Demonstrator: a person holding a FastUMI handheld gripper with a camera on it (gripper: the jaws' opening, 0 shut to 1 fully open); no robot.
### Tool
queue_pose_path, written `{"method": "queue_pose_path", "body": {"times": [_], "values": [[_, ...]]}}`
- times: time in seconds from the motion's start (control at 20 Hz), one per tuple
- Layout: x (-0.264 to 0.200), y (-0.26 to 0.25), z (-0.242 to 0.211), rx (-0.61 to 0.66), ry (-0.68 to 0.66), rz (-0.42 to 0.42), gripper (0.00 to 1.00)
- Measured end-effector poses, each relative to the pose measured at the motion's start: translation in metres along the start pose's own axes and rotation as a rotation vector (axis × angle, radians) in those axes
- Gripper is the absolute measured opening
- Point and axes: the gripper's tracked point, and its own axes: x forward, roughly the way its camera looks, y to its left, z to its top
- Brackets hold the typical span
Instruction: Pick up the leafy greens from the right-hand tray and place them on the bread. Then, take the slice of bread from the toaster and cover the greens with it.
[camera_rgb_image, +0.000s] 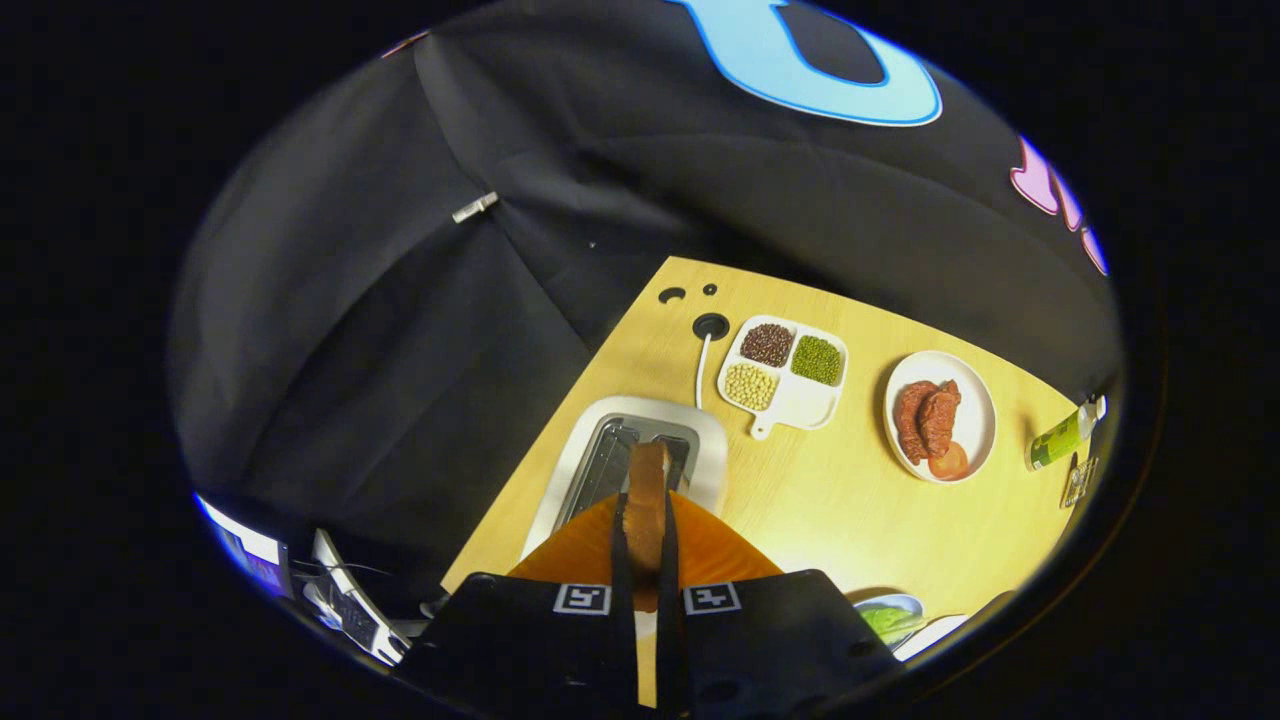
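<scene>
Gripper: your gripper (645, 560) is above the table, looking down; its two fingers are close together and both press on the slice of bread (647, 500), one on each flat side.
Bread slice: it stands on its edge between your fingers, with the brown crust up, and it reaches out ahead of the fingertips at 12 o'clock.
Toaster: the toaster (700, 470) lies just beyond the slice at 12 o'clock. You see its top with the dark slots. If the slice still touches the slot or is free of it, I cannot tell.
Cable: a white cable (701, 365) goes from the far side of the toaster to a round hole (710, 325) in the table.
Table: the wooden table (820, 500) carries all the things; its far corner is at 12 o'clock from the toaster.
Divided dish: a white dish with three kinds of beans (783, 375) is at 1 o'clock from the toaster, just beside it.
Plate: a white plate with red meat pieces and a tomato slice (940, 417) is at 2 o'clock from your fingers, well apart from the toaster.
Bottle: a green bottle (1062, 437) stands beyond the plate, near the table edge.
Leafy greens: the leafy greens (890, 620) lie in a dish at 4 o'clock from your fingertips, close to the gripper body and partly hidden by it.
</scene>
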Motion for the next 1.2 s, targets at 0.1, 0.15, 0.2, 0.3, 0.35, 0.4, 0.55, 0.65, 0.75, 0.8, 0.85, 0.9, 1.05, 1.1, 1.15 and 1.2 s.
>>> {"method": "queue_pose_path", "body": {"times": [0.1, 0.15, 0.2, 0.3, 0.35, 0.4, 0.55, 0.65, 0.75, 0.8, 0.85, 0.9, 1.05, 1.1, 1.15, 1.2], "values": [[-0.023, -0.007, 0.01, 0.018, -0.044, 0.026, 0.12], [-0.035, -0.013, 0.014, 0.024, -0.067, 0.037, 0.12], [-0.048, -0.017, 0.015, 0.034, -0.082, 0.05, 0.12], [-0.075, -0.028, 0.012, 0.057, -0.111, 0.075, 0.11], [-0.087, -0.038, 0.01, 0.061, -0.123, 0.079, 0.12], [-0.099, -0.049, 0.004, 0.062, -0.134, 0.077, 0.12], [-0.129, -0.087, -0.024, 0.058, -0.157, 0.051, 0.12], [-0.142, -0.114, -0.051, 0.063, -0.154, 0.031, 0.12], [-0.149, -0.138, -0.079, 0.06, -0.135, 0.015, 0.12], [-0.15, -0.15, -0.093, 0.065, -0.126, 0.005, 0.12], [-0.15, -0.161, -0.108, 0.076, -0.111, -0.004, 0.12], [-0.148, -0.169, -0.122, 0.094, -0.099, -0.006, 0.12], [-0.143, -0.185, -0.163, 0.126, -0.054, 0.01, 0.12], [-0.139, -0.187, -0.173, 0.137, -0.042, 0.011, 0.12], [-0.135, -0.192, -0.183, 0.155, -0.032, 0.005, 0.12], [-0.129, -0.195, -0.191, 0.176, -0.022, 0.007, 0.12]]}}
